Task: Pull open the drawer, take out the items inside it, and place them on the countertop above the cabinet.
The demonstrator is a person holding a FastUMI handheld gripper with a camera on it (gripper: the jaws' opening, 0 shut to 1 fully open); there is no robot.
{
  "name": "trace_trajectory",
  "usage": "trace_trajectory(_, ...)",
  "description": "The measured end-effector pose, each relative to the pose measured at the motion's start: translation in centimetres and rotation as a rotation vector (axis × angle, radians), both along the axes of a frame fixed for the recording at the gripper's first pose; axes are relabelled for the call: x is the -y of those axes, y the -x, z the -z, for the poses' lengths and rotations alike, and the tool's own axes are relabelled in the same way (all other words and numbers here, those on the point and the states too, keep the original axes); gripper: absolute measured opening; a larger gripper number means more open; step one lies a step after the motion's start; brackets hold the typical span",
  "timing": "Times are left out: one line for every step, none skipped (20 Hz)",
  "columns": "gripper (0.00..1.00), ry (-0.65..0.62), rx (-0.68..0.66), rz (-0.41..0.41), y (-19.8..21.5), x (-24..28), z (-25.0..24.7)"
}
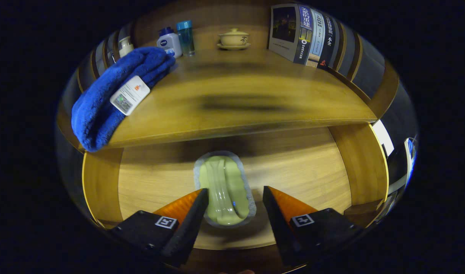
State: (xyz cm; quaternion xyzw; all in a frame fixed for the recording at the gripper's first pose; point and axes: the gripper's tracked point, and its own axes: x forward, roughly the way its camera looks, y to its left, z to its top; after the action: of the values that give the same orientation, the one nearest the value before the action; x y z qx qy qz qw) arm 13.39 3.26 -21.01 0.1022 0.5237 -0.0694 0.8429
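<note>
- Drawer (103, 182) is already pulled open under the countertop (240, 99), and there's one item lying on its wooden floor: a pale green oblong thing in clear wrap, looks like a sealed pack (225, 190) of something, hard to say exactly what.
- Gripper (235, 194) hangs over the drawer with its fingers spread apart. The pack sits between them, closer to the finger at 9 o'clock; I can't tell if that one is touching the wrap. The other finger is clearly off it.
- To do the grab well, my take: centre the pack between the fingers first, drop low enough to catch the body and not just the loose wrap edge, then squeeze across the narrow width. The wrap looks slippery, so a shallow pinch could slide off.
- Then lift straight up and clear the countertop lip at 12 o'clock before moving forward.
- Free landing spot is mid-counter. The blue towel (110, 102) sits at 10 o'clock, bottles (177, 40) and a lidded tea bowl (234, 38) at the back, books (306, 34) at 1 o'clock.
- Hard to make out: the drawer's back part is in shadow under the counter, so anything else tucked there is hidden. The near end of the pack is partly cut off by the fingers.
</note>
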Motion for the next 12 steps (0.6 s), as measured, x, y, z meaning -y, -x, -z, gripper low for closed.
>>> trace_trajectory(0.89,-0.003,0.007,0.001,-0.1,-0.2,-0.1)
trace_trajectory(0.83,-0.007,0.009,-0.006,0.0,-0.4,-0.1)
trace_trajectory(0.78,-0.01,0.004,-0.008,0.1,-0.6,0.0)
trace_trajectory(0.72,-0.008,0.015,-0.004,-0.1,-0.7,-0.2)
trace_trajectory(0.59,0.003,0.023,-0.002,-0.1,-0.7,-0.5)
trace_trajectory(0.46,0.023,0.016,-0.014,0.1,-0.6,-0.5)
trace_trajectory(0.33,0.034,0.014,-0.031,0.3,-0.6,-0.5)
trace_trajectory(0.27,0.038,0.023,-0.04,0.2,-0.9,-0.6)
trace_trajectory(0.24,0.035,0.029,-0.051,0.1,-1.1,-0.6)
trace_trajectory(0.22,0.038,0.04,-0.057,0.1,-1.3,-0.7)
trace_trajectory(0.22,0.039,0.052,-0.065,0.1,-1.5,-0.9)
trace_trajectory(0.22,0.043,0.063,-0.067,0.0,-1.5,-1.1)
